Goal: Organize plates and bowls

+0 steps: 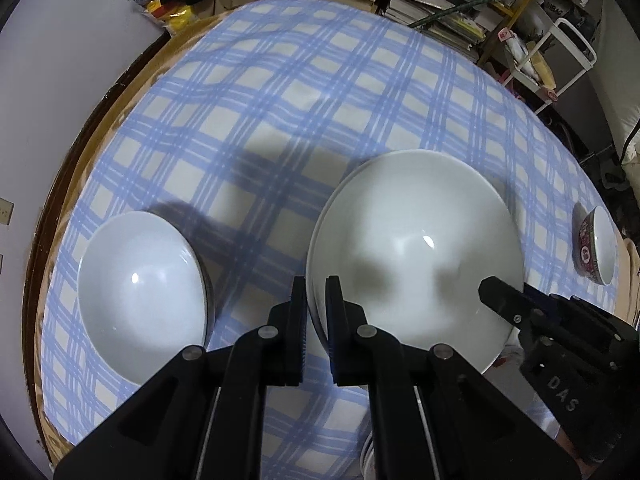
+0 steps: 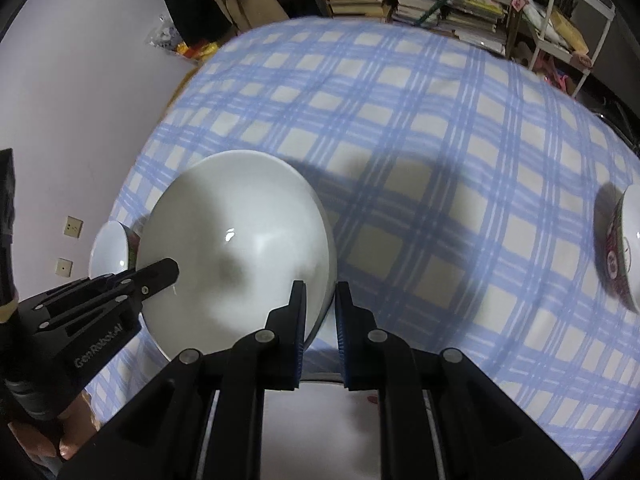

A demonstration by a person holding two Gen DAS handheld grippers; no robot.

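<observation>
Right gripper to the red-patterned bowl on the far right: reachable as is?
Probably not yet. The right gripper is shut on the large white bowl's rim, as is the left gripper. The cloth toward the red-patterned bowl lies bare, so only its load stands in the way.

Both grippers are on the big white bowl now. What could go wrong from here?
1. Both grips sit at the very rim: the left gripper and right gripper each pinch only the edge of the large white bowl, so smooth ceramic may slip or tilt.
2. The small white bowl sits close on the left; a swing could knock it.
3. The patterned bowl stands near the table's right edge.
</observation>
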